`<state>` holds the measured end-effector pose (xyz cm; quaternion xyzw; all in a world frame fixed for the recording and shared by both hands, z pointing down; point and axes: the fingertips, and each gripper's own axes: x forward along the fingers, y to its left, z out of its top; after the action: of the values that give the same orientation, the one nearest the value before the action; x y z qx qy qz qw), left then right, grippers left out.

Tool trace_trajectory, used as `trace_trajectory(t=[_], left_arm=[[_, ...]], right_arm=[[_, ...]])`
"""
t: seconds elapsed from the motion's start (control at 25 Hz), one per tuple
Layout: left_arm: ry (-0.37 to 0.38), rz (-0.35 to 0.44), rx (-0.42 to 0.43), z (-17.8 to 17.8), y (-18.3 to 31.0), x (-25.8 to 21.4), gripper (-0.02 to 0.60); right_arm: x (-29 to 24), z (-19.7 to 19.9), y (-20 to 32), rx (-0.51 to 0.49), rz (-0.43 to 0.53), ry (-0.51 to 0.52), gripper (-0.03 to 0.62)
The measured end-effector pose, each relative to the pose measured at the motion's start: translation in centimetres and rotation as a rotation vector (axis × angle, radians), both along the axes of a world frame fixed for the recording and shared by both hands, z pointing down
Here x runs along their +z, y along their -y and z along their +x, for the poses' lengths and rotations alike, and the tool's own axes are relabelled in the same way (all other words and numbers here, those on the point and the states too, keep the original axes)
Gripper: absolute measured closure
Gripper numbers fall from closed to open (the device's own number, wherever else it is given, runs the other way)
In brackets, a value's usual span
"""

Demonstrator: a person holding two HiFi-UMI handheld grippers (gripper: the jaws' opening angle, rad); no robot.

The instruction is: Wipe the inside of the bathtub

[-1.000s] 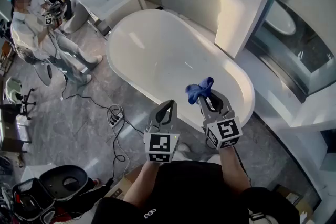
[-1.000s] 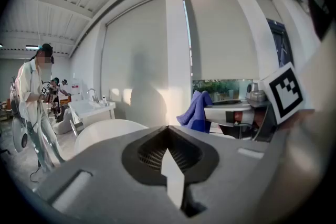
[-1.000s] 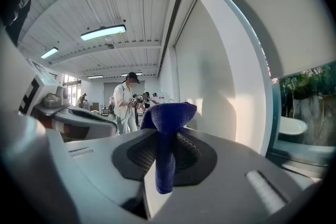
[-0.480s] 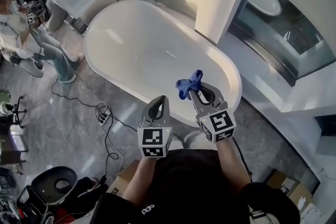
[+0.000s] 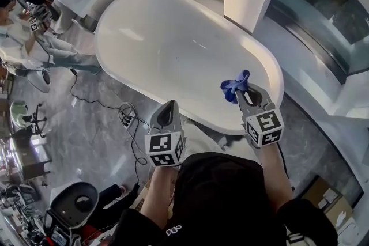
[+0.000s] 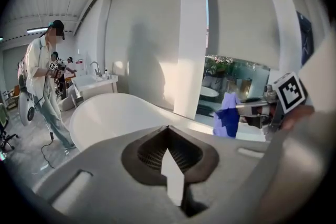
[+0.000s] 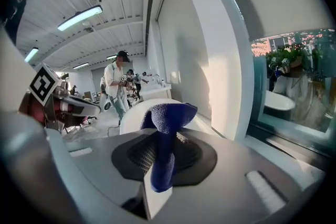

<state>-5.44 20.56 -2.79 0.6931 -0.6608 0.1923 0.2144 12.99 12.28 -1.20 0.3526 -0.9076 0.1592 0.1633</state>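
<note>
— What is the right gripper [image 7: 157,168] holding?
— Its jaws are pinching a blue cloth [image 7: 166,118], and the cloth is sticking up above the tips
— And the left gripper [image 6: 171,165]?
— Its jaws are pressing together with nothing between them
— Where is the bathtub [image 5: 124,63]?
— It is lying just ahead. The cloth is hanging over the inside of its near end, and the left gripper is hovering by the near rim

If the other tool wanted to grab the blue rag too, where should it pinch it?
Probably the loose bunched end of the blue rag, which sticks out past the tips of the right tool. The rest is clamped between that tool's jaws, so only the puff is free. The left tool, shut and empty, would open and come in from the left.
</note>
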Motion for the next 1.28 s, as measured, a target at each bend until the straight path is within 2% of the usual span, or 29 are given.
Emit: trace_trajectory(t=[0.12,0.2,0.32,0.56,0.68,0.8,0.96,1.12,1.28], left_arm=[[0.01,-0.011,0.012,-3.8,4.1,1.6,0.58],[-0.009,-0.047,0.041,-5.8,6.3,3.5,0.58],[-0.023,-0.082,0.114,-8.0,11.1,6.3,0.58],[0.015,-0.155,0.28,-11.2,18.4,12.5,0.58],[0.043,-0.205,0.319,-11.2,18.8,16.3,0.58],[0.058,-0.243,0.315,-10.9,18.6,20.3,0.58],[0.013,-0.303,0.303,-10.2,17.9,25.6,0.58],[0.004,-0.347,0.318,-9.3,17.8,29.7,0.58],[0.018,-0.359,0.358,-11.1,19.8,32.4,0.58]], right_arm=[[2.1,-0.4,3.6,0.059,-0.015,-0.031,0.526],[3.3,-0.9,4.9,0.101,-0.033,-0.053,0.526],[5.3,-2.2,7.6,0.155,-0.077,-0.08,0.526],[10.3,-7.5,12.2,0.238,-0.131,-0.078,0.526],[12.8,-9.6,11.4,0.231,-0.159,-0.03,0.526],[17.4,-11.4,9.9,0.185,-0.214,0.008,0.526],[23.4,-13.0,9.5,0.126,-0.264,-0.025,0.526],[27.4,-13.2,9.8,0.132,-0.288,-0.016,0.526],[31.1,-15.8,11.2,0.11,-0.28,-0.026,0.526]])
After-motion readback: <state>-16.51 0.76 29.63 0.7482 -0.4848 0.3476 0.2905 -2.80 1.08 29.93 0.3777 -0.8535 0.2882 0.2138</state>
